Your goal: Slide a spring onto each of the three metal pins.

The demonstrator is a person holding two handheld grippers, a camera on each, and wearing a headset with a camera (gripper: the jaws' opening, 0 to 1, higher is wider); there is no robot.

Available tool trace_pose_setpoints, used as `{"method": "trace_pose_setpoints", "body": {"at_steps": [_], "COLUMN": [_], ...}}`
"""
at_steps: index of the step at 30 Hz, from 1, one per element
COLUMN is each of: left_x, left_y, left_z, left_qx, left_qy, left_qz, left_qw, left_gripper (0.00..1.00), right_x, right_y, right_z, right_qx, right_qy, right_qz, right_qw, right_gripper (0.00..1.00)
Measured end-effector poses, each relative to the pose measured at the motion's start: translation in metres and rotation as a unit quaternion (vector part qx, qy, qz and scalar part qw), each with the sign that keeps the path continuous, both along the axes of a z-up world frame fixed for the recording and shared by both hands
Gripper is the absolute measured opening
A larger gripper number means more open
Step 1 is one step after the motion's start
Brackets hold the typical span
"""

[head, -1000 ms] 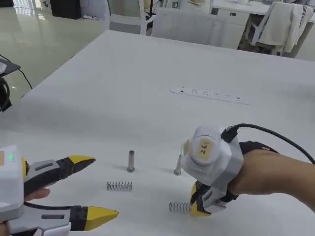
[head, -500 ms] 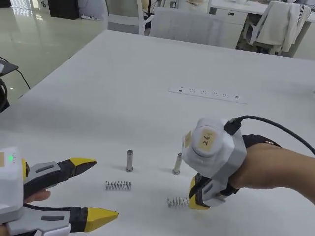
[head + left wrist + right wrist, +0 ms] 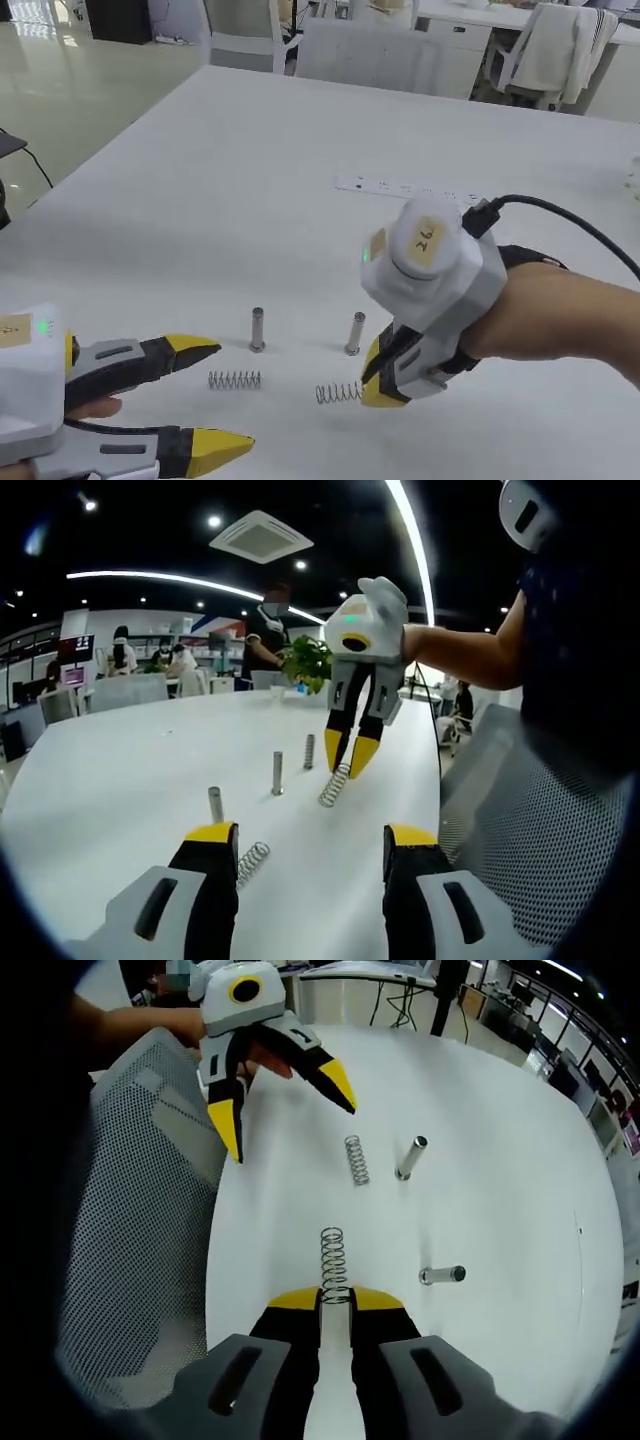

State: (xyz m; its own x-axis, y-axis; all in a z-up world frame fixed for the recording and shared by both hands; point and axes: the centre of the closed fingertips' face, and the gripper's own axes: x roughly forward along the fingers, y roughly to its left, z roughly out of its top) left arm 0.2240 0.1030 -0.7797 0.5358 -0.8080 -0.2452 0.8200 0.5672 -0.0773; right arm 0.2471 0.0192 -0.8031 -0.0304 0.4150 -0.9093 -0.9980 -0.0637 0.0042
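Spring no. 1 (image 3: 338, 392) is pinched by one end in your R tongs (image 3: 372, 385), jaws pressed onto it, to the right of the left pin (image 3: 257, 329). Spring no. 2 (image 3: 234, 380) lies on the bench (image 3: 250, 200) just in front of that pin. Your L tongs (image 3: 232, 393) hover spread, front-left of it.

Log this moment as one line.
right gripper shut on coiled metal spring | left gripper open | upright metal pins bare | second spring on white table
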Motion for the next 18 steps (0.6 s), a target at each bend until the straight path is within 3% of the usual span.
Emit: {"method": "trace_pose_setpoints", "body": {"at_steps": [11,18], "left_x": [-0.003,-0.004], "left_y": [-0.014,-0.023], "left_z": [0.005,0.008], "left_qx": [0.001,0.006], "left_qy": [-0.006,-0.014], "left_qz": [-0.035,-0.054], "left_qw": [0.9994,0.9984], "left_gripper": [0.35,0.31], "right_x": [-0.011,-0.018], "right_y": [0.016,0.025], "right_z": [0.016,0.023], "right_qx": [0.021,0.028], "right_qy": [0.000,0.001], "right_qz": [0.021,0.037], "right_qw": [0.9996,0.9989], "right_gripper": [0.08,0.08]}}
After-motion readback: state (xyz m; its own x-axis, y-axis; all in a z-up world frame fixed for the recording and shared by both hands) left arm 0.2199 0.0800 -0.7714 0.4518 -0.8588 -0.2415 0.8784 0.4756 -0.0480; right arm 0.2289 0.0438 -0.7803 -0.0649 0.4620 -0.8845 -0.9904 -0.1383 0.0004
